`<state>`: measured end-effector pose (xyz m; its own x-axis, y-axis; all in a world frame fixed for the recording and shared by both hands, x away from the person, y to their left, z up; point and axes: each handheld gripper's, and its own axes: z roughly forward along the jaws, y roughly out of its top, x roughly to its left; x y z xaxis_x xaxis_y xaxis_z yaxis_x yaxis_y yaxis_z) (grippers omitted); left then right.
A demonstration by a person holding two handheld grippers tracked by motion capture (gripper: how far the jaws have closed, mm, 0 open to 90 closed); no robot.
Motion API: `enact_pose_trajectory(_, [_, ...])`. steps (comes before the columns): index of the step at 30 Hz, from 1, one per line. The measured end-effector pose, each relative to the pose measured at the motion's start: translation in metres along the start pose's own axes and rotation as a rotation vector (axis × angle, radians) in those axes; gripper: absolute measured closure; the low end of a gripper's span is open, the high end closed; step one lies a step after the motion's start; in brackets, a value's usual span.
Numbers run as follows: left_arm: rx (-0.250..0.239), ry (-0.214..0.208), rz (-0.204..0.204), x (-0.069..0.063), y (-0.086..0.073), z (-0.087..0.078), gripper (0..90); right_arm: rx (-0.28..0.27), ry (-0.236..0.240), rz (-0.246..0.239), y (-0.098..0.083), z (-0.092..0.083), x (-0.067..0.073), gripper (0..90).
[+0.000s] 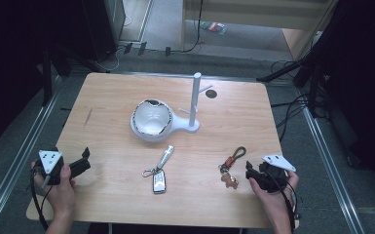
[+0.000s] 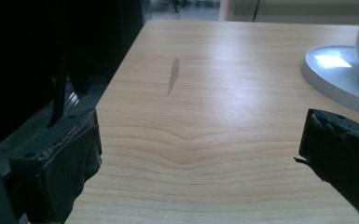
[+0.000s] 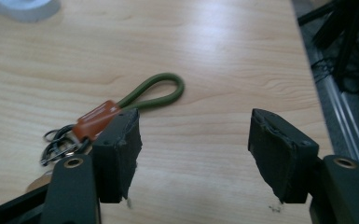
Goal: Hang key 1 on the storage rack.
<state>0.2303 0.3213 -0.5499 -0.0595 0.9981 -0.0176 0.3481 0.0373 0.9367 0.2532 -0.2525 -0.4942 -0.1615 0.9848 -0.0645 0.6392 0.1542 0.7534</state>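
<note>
The right gripper (image 1: 251,171) sits open just right of the keychain (image 1: 233,165), gripping nothing; the left gripper (image 1: 84,161) rests open at the near left.

A light wooden table with rounded corners (image 1: 112,97) is set on a grey floor (image 1: 165,24), and a soft sheen of light is seen across its top. Metal floor rails (image 1: 22,156) are laid along the table's left and right sides, with black cables (image 1: 292,114) trailed over the floor to its right and beyond its far edge. Behind the table a pale wooden cabinet (image 1: 263,14) is placed, while dark black drapes (image 1: 9,58) are hung on both sides of the table.
</note>
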Motion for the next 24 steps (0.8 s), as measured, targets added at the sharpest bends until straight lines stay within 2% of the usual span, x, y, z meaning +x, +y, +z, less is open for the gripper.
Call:
enact_pose_trajectory(3, [-0.001,-0.007,0.017,-0.001,0.000,0.000,0.0,0.092,0.041,0.003,0.013,0.002,0.008,38.7])
enact_pose_trajectory(4, [0.013,-0.023,0.037,-0.002,0.001,0.001,0.0,0.115,0.044,0.004,0.016,0.003,0.012,39.9])
enact_pose_trajectory(6, [0.012,-0.024,0.049,-0.004,0.000,0.001,0.0,0.137,0.049,0.001,0.019,0.004,0.015,40.1])
enact_pose_trajectory(8, [0.015,-0.022,0.086,-0.007,0.000,0.001,0.0,0.211,0.044,-0.012,0.026,0.011,0.026,41.9])
enact_pose_trajectory(11, [0.015,-0.025,0.100,-0.009,0.000,0.002,0.0,0.243,0.040,-0.010,0.028,0.017,0.031,44.9])
enact_pose_trajectory(12, [0.018,-0.028,0.103,-0.009,0.000,0.002,0.0,0.279,0.055,0.010,0.032,0.023,0.034,46.0])
enact_pose_trajectory(13, [0.018,-0.032,0.105,-0.009,0.000,0.002,0.0,0.279,0.055,0.010,0.032,0.023,0.034,46.0])
enact_pose_trajectory(14, [0.022,-0.034,0.100,-0.009,0.000,0.002,0.0,0.335,0.073,0.041,0.036,0.032,0.036,48.3])
enact_pose_trajectory(16, [0.023,-0.032,0.097,-0.008,0.000,0.002,0.0,0.357,0.083,0.047,0.038,0.035,0.037,50.2])
enact_pose_trajectory(19, [0.027,-0.034,0.096,-0.008,0.001,0.003,0.0,0.425,0.085,0.076,0.045,0.045,0.041,51.9])
enact_pose_trajectory(20, [0.028,-0.035,0.099,-0.008,0.001,0.003,0.0,0.463,0.098,0.113,0.050,0.053,0.040,52.2])
enact_pose_trajectory(24, [0.029,-0.037,0.104,-0.008,0.001,0.003,0.0,0.518,0.106,0.180,0.054,0.063,0.037,53.1])
